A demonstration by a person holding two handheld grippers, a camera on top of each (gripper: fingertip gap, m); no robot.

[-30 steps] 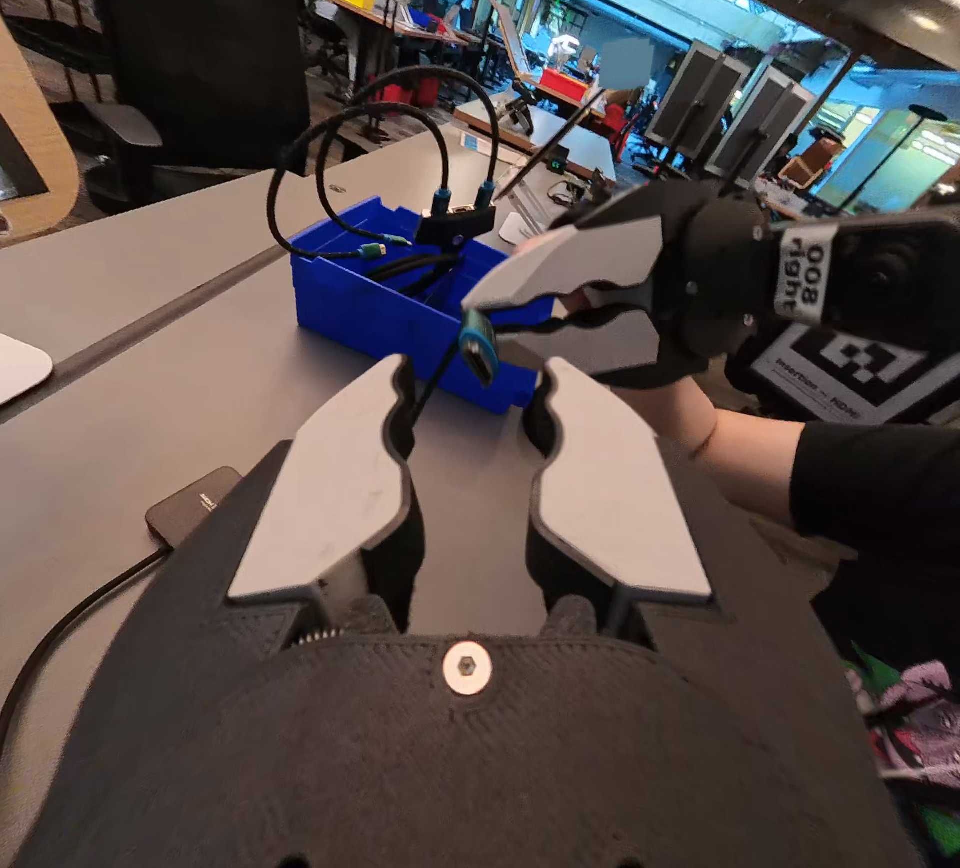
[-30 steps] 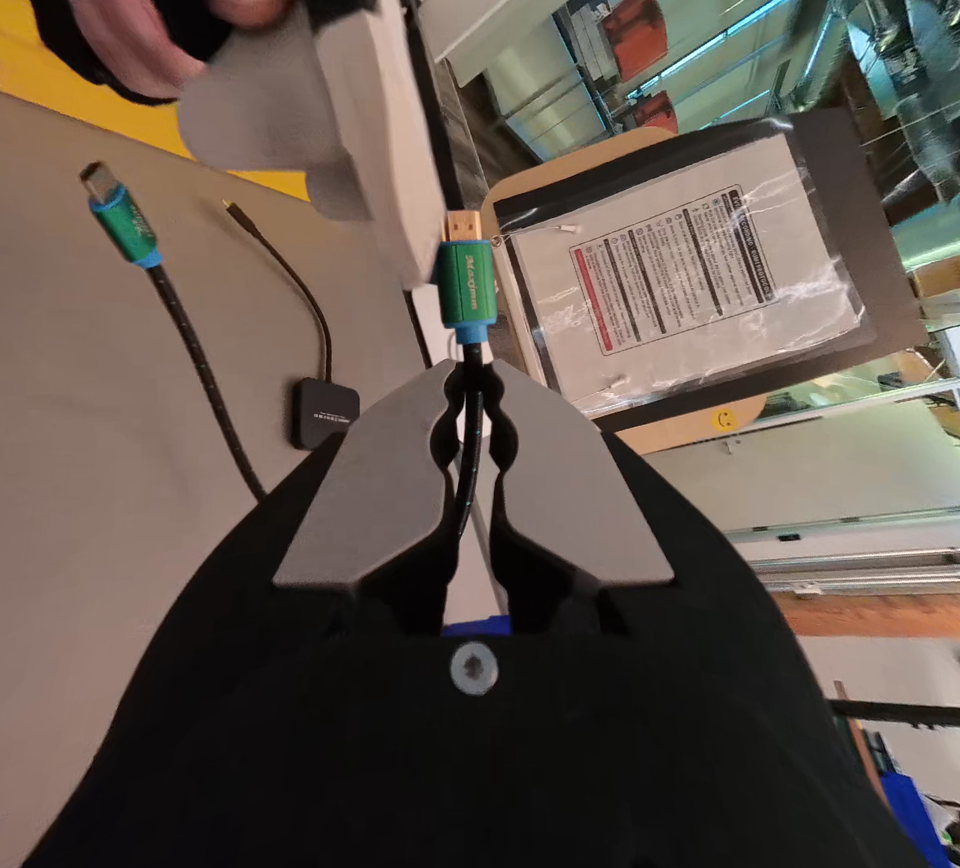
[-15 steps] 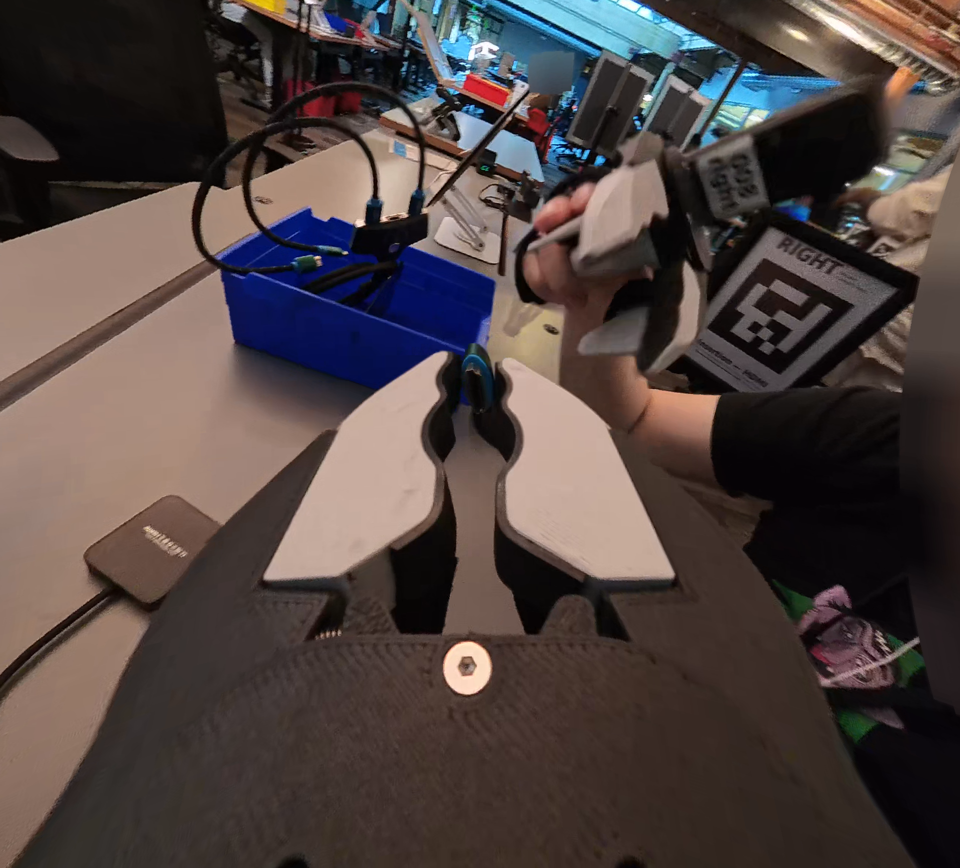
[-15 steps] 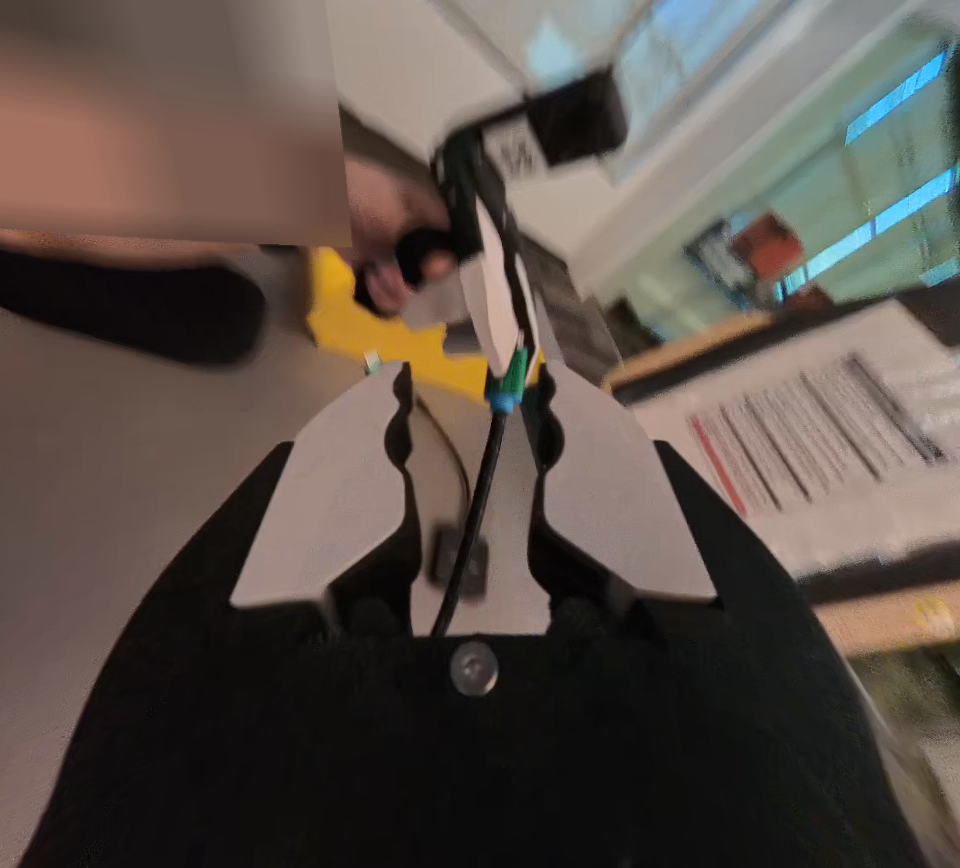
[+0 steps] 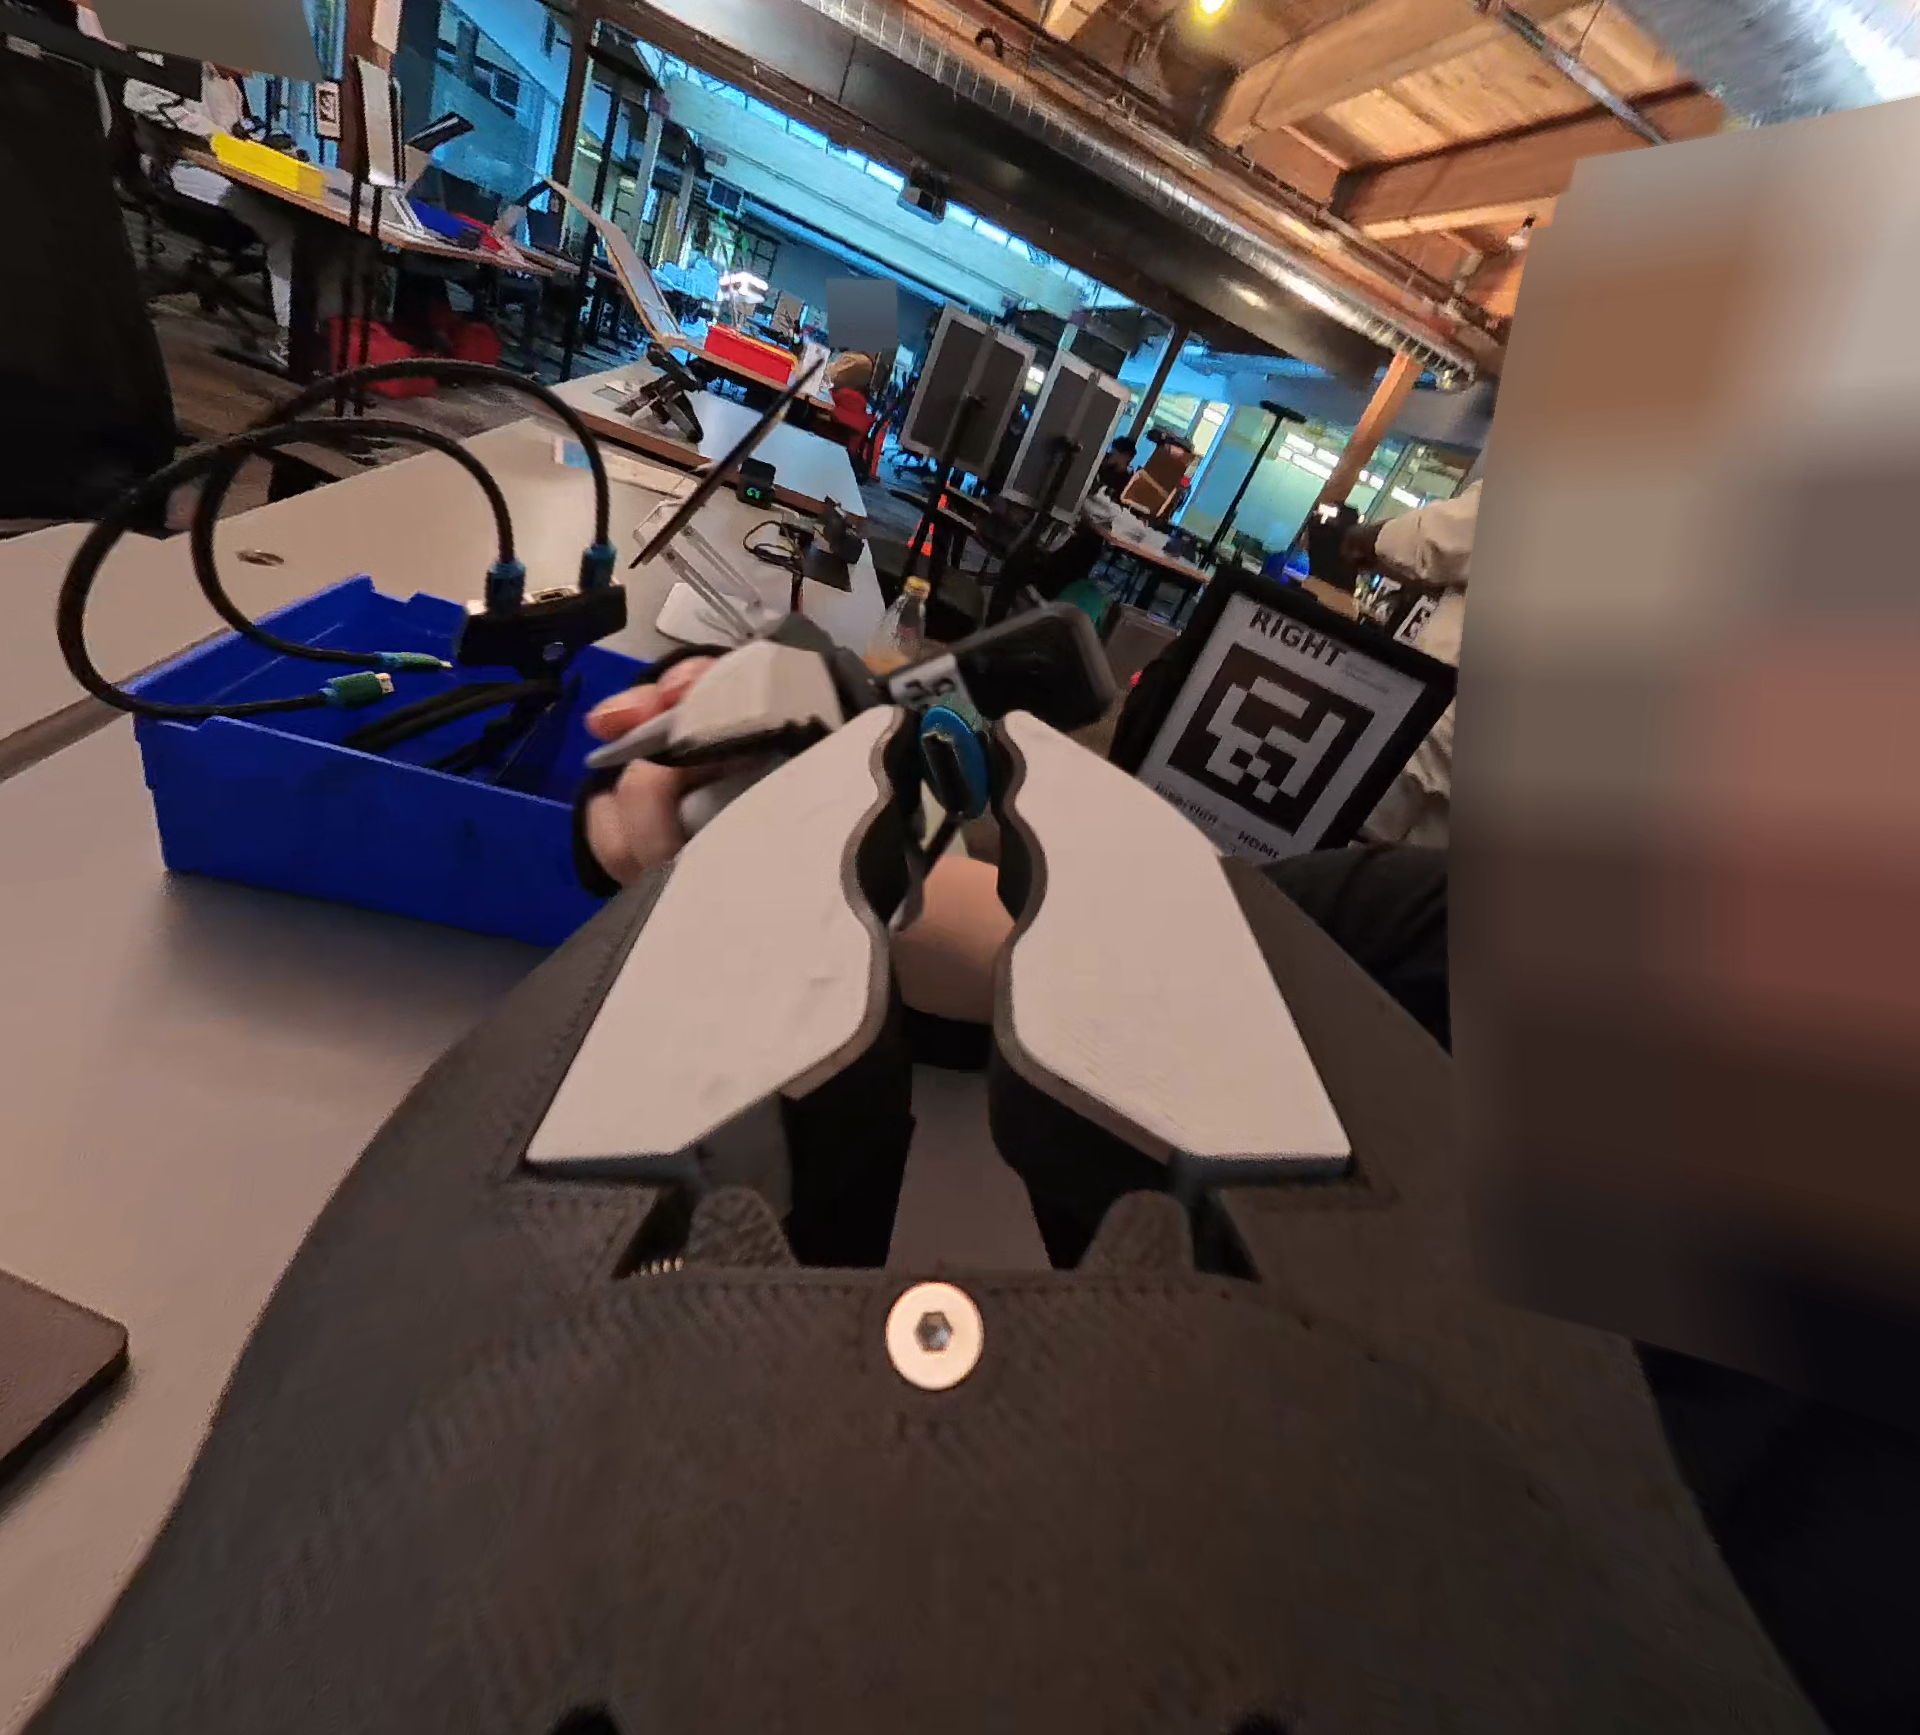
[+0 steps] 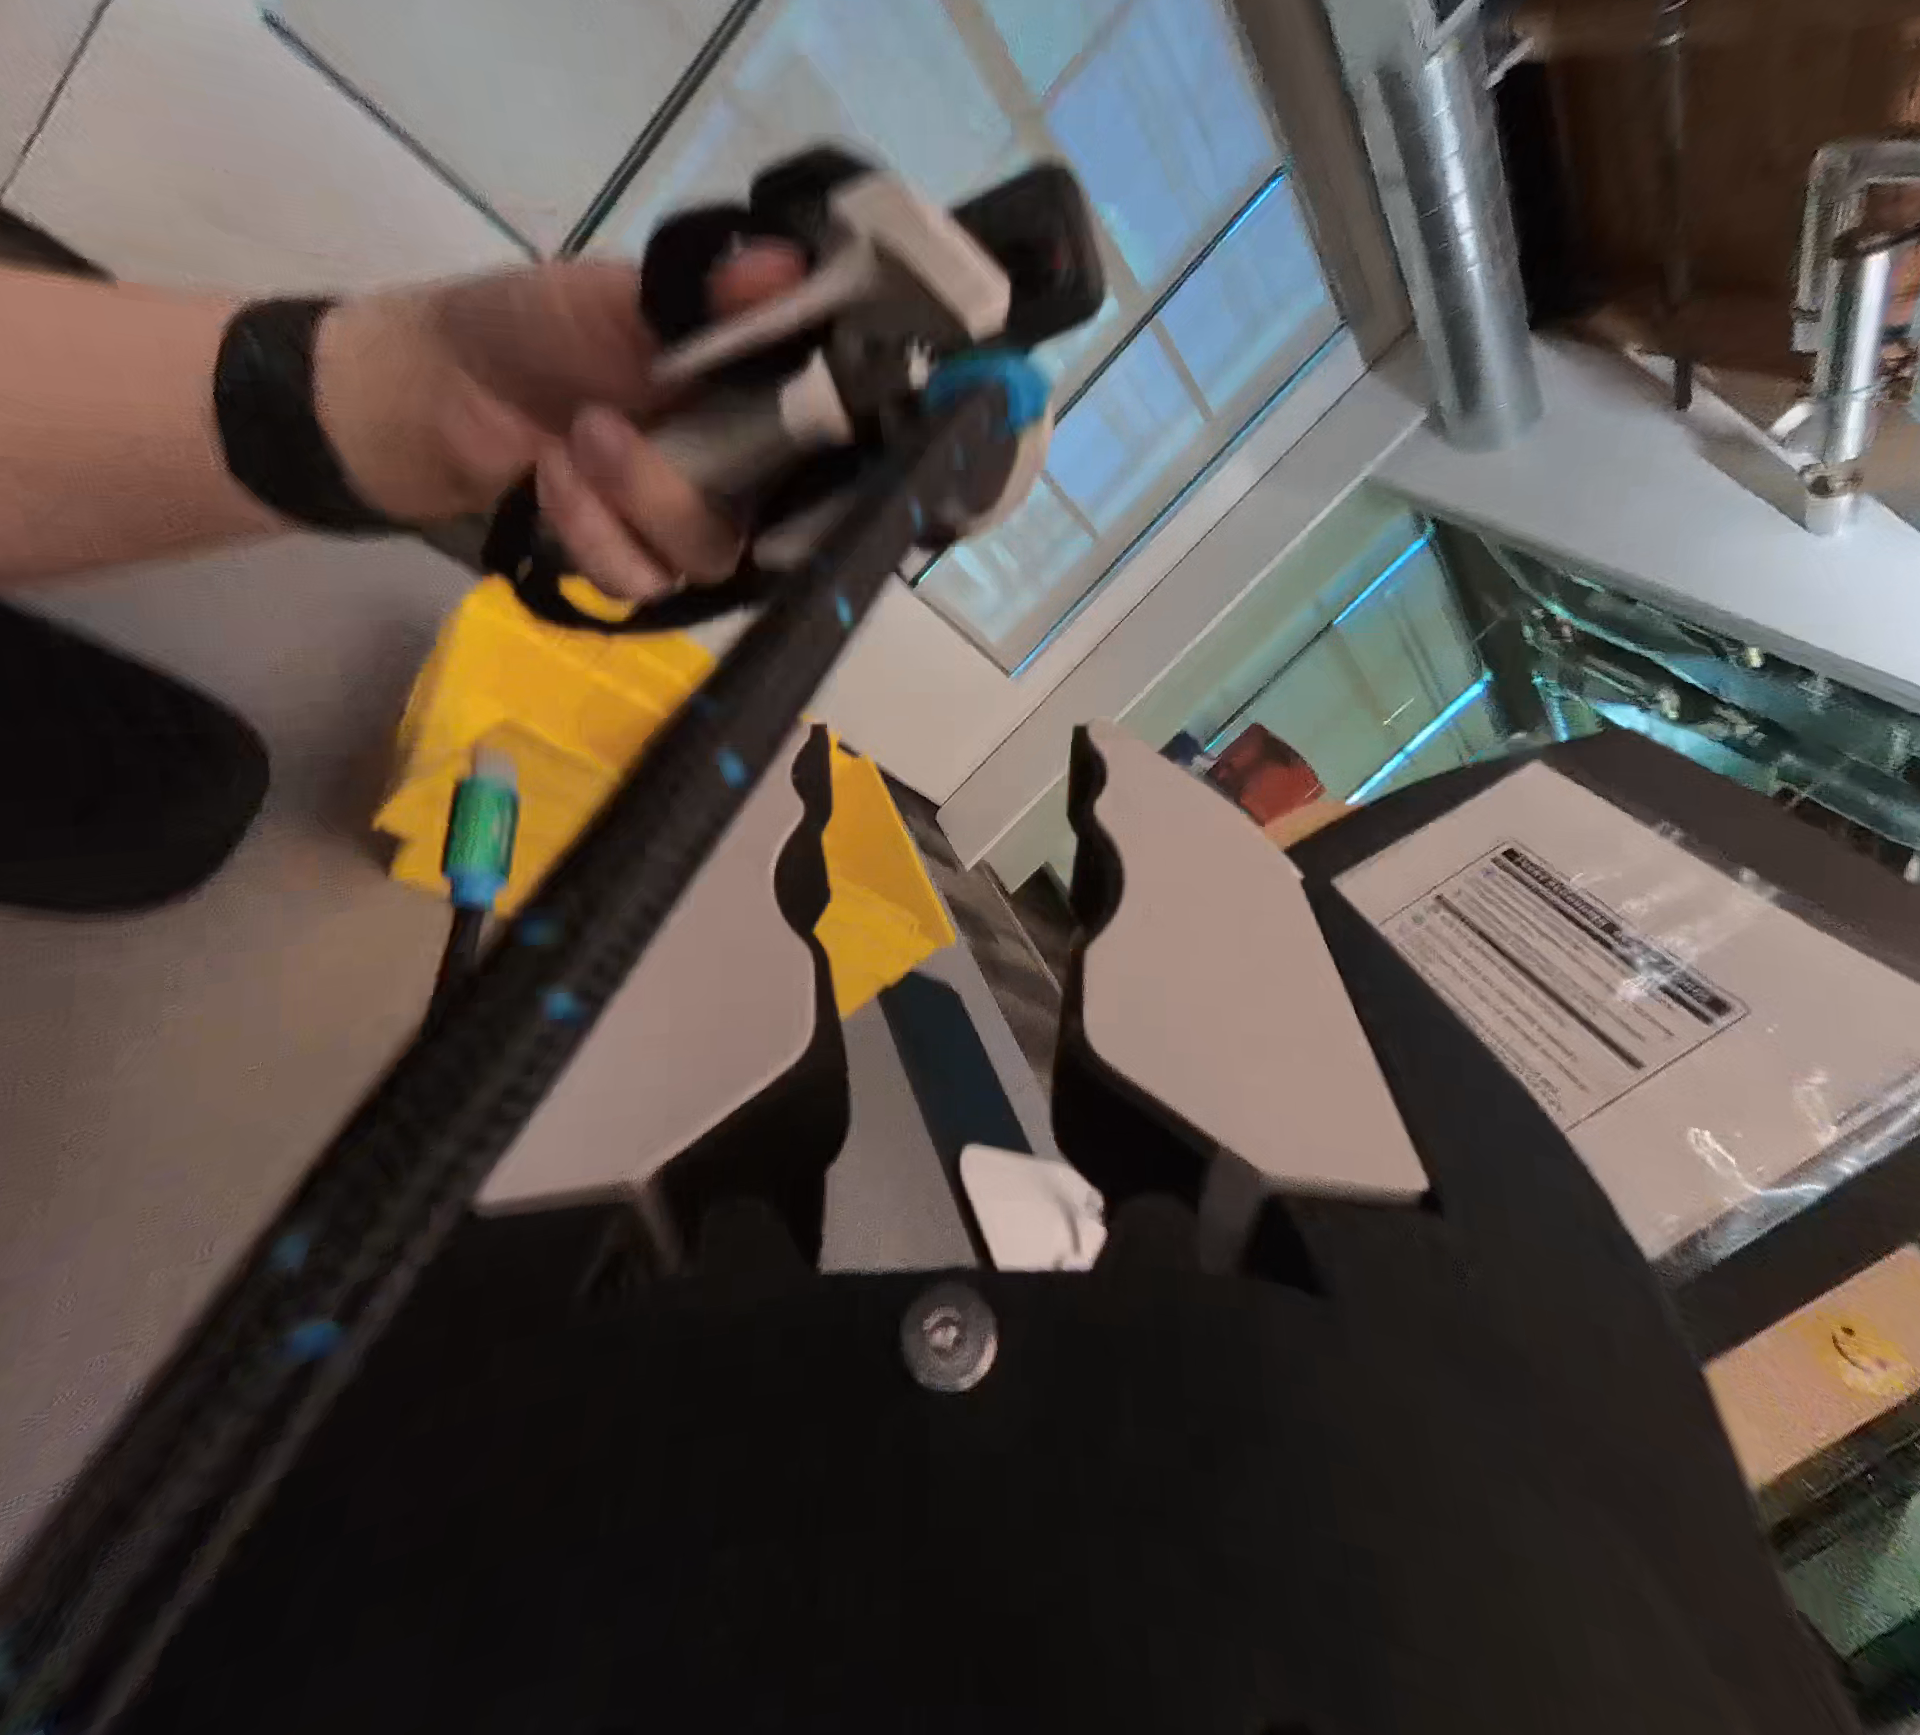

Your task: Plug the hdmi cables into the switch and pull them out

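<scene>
In the left wrist view my left gripper is shut on an HDMI plug with a blue collar, held up off the grey table. The black switch stands in a blue bin with two cables plugged into its top; a green plug hangs loose over the bin. My right gripper is open and empty. The right wrist view shows the left gripper in a hand, with the black braided cable running taut down to the left. Another green plug lies on the table.
A yellow bin sits on the table beyond the green plug. A laminated sheet on a dark board stands to the right. A framed marker board stands behind the grippers. A flat black device lies at the near left. About 6 centimeters separates my left fingertips from my right. My left tips are about 30 centimeters from the flat black device, my right tips only 25 centimeters.
My left gripper closed on the blue-collared plug and lifted it. My right gripper opened, let the cable go and swung away from it.
</scene>
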